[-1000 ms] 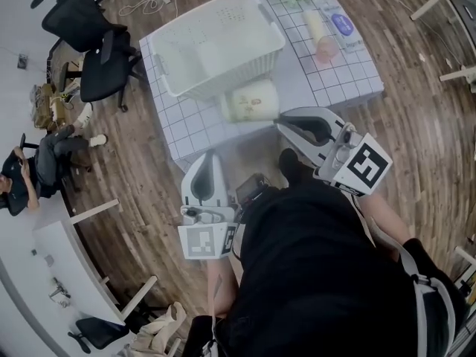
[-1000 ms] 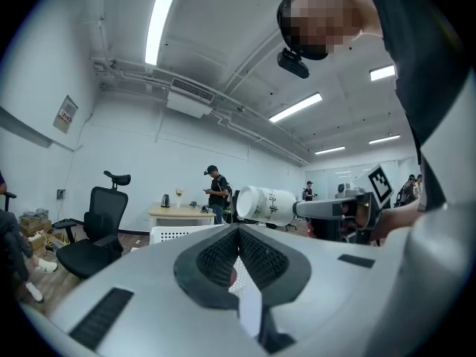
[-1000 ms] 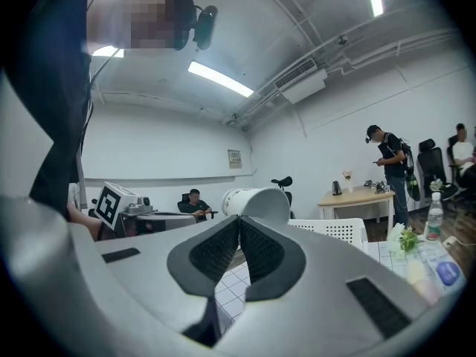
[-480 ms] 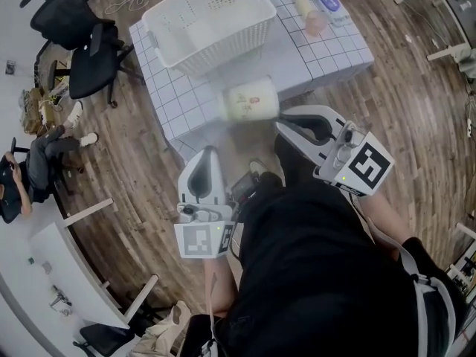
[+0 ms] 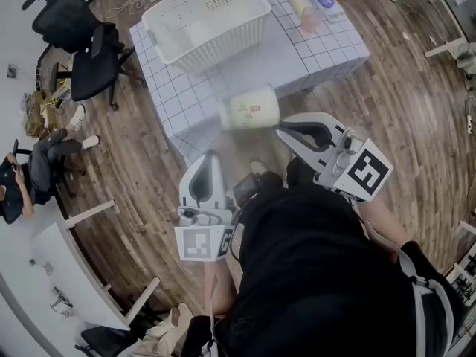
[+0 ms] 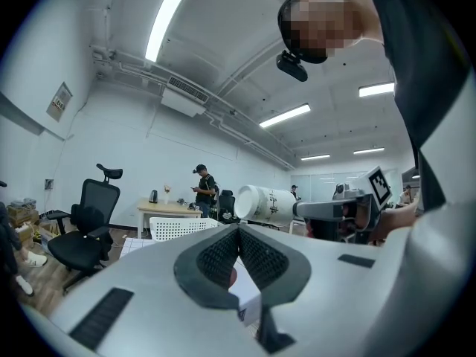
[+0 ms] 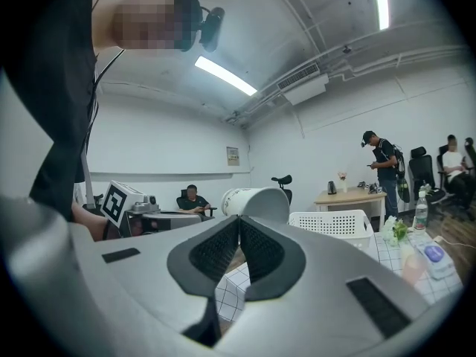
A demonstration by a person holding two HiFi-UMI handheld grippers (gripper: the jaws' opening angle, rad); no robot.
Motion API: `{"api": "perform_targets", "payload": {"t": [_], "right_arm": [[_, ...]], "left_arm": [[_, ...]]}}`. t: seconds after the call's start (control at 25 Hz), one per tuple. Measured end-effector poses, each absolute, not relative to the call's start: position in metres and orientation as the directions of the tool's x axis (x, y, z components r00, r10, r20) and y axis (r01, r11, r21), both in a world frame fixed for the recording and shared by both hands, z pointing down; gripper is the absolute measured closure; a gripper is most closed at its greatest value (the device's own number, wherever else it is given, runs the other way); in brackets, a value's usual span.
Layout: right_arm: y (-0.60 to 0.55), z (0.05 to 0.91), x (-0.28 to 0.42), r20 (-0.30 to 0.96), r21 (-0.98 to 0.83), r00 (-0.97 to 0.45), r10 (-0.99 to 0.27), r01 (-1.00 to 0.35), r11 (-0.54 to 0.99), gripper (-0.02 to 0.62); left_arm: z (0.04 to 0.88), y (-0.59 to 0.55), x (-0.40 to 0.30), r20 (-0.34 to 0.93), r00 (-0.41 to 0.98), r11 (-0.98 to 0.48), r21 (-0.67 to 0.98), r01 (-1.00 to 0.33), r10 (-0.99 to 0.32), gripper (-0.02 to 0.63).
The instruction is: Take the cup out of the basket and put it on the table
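Observation:
The cup (image 5: 249, 108) is white with small print and hangs on its side in the air over the near edge of the checked table (image 5: 290, 54). My right gripper (image 5: 281, 129) is shut on the cup's rim; in the right gripper view the cup (image 7: 256, 201) sticks out just past the closed jaws (image 7: 239, 220). The white slatted basket (image 5: 208, 17) stands at the table's far left, apart from the cup. My left gripper (image 5: 207, 162) is shut on nothing, held low near my body; the left gripper view shows the cup (image 6: 264, 203) beyond its jaws (image 6: 239, 233).
Bottles and a pink item (image 5: 309, 13) lie at the table's far right corner. Black office chairs (image 5: 82, 43) stand left of the table and a seated person (image 5: 30, 169) is further left. A white desk (image 5: 67, 274) is at lower left. Wooden floor surrounds the table.
The right gripper has drawn the cup back from beside the basket toward the table's near edge. The left gripper has stayed where it was.

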State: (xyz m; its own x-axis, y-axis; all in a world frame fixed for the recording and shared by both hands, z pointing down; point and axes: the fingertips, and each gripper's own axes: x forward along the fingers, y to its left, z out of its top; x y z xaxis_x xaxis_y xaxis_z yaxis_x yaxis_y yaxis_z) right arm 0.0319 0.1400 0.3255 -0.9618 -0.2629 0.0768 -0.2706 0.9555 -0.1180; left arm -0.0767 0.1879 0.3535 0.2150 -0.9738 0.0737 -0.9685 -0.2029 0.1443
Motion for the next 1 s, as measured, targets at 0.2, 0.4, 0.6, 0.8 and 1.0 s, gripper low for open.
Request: {"api": "perform_targets", "payload": {"t": [0.2,0.4,0.6,0.8,1.0], "right_arm": [[0.135,0.316,0.051,0.071,-0.109,-0.965,-0.252,-0.259,0.96,0.571],[0.131,0.313,0.072,0.075,-0.103,-0.966,-0.246,-0.253,0.962,0.571],[0.126,0.315,0.088,0.062,-0.122,-0.965,-0.255,-0.261,0.958,0.571],[0.129,0.322,0.089,0.07,-0.127,-0.97,-0.231,-0.239,0.963,0.571],[0.134,0.324,0.087,0.073,-0.125,-0.973,-0.218,-0.225,0.966,0.571]], "left_arm": [[0.347,0.177,-0.055,0.065,0.223,-0.21,0.161,-0.964,-0.973,0.597],[0.338,0.164,-0.026,0.056,0.258,-0.248,0.145,-0.958,-0.965,0.597],[0.335,0.157,-0.009,0.055,0.262,-0.252,0.134,-0.958,-0.964,0.597],[0.337,0.159,-0.006,0.066,0.248,-0.238,0.126,-0.963,-0.967,0.597],[0.338,0.16,-0.006,0.066,0.236,-0.227,0.129,-0.965,-0.969,0.597]]}}
